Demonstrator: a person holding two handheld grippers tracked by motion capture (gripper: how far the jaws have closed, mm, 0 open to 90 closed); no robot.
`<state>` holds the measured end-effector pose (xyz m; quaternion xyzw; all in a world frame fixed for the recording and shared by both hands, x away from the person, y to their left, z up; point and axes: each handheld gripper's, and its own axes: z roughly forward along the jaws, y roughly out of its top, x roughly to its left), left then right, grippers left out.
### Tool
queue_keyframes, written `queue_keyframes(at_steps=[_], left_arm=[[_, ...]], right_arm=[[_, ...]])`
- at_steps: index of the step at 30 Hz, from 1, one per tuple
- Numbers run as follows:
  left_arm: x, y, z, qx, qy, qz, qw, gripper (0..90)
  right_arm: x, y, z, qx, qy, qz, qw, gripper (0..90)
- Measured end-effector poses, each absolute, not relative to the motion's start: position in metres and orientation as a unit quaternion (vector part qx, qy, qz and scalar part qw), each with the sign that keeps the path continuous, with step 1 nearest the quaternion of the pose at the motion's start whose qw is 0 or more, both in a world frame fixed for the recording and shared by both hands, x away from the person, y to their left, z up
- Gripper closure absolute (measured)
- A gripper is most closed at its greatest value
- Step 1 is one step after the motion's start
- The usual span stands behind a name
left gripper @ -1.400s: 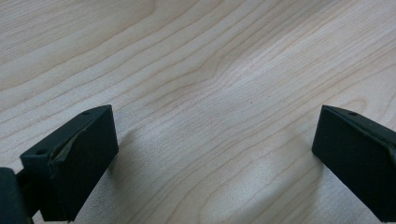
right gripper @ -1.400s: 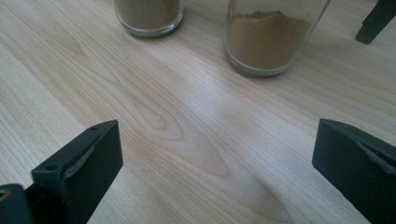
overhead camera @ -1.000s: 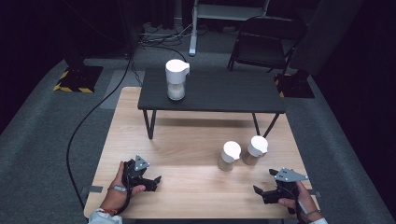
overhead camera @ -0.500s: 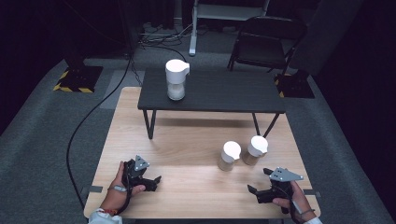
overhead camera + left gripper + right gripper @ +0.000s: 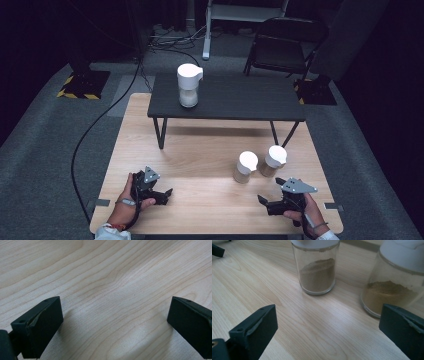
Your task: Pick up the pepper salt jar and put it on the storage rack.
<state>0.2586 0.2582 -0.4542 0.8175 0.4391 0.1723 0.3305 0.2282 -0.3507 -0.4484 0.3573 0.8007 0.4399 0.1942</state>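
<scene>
**Right gripper lines up on the spice jars**

The right gripper [image 5: 264, 201], jaws spread wide, sits low on the table [image 5: 200, 165] with two upright spice jars just ahead: the left jar [image 5: 317, 270] nearly dead centre, the right jar [image 5: 394, 282] off by one jaw. The left gripper [image 5: 167, 192], also spread, rests well apart from both, so the right is the nearer.

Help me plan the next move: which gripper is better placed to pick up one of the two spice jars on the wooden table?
Right. The right gripper sits just in front of both jars, open and facing them. The left gripper is across the wooden table, facing bare wood.
</scene>
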Motion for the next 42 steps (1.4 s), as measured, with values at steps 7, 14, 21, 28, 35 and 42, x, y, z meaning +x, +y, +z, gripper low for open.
queue_keyframes(at_steps=[7,14,21,28,35,42], left_arm=[[0.259,0.258,-0.454,0.817,0.439,0.172,0.331,0.0],[0.259,0.258,-0.454,0.817,0.439,0.172,0.331,0.0],[0.259,0.258,-0.454,0.818,0.439,0.172,0.330,0.0],[0.259,0.258,-0.454,0.817,0.439,0.172,0.331,0.0],[0.259,0.258,-0.454,0.818,0.439,0.172,0.330,0.0],[0.259,0.258,-0.454,0.818,0.439,0.172,0.330,0.0]], right_arm=[[0.230,-0.344,-0.448,0.353,0.801,0.441,0.196,1.8],[0.232,-0.334,-0.449,0.355,0.800,0.443,0.194,1.8],[0.234,-0.323,-0.451,0.360,0.796,0.445,0.198,2.1],[0.237,-0.305,-0.455,0.372,0.791,0.441,0.206,2.3],[0.239,-0.292,-0.459,0.386,0.780,0.445,0.209,2.6],[0.242,-0.281,-0.462,0.397,0.774,0.444,0.213,2.9]])
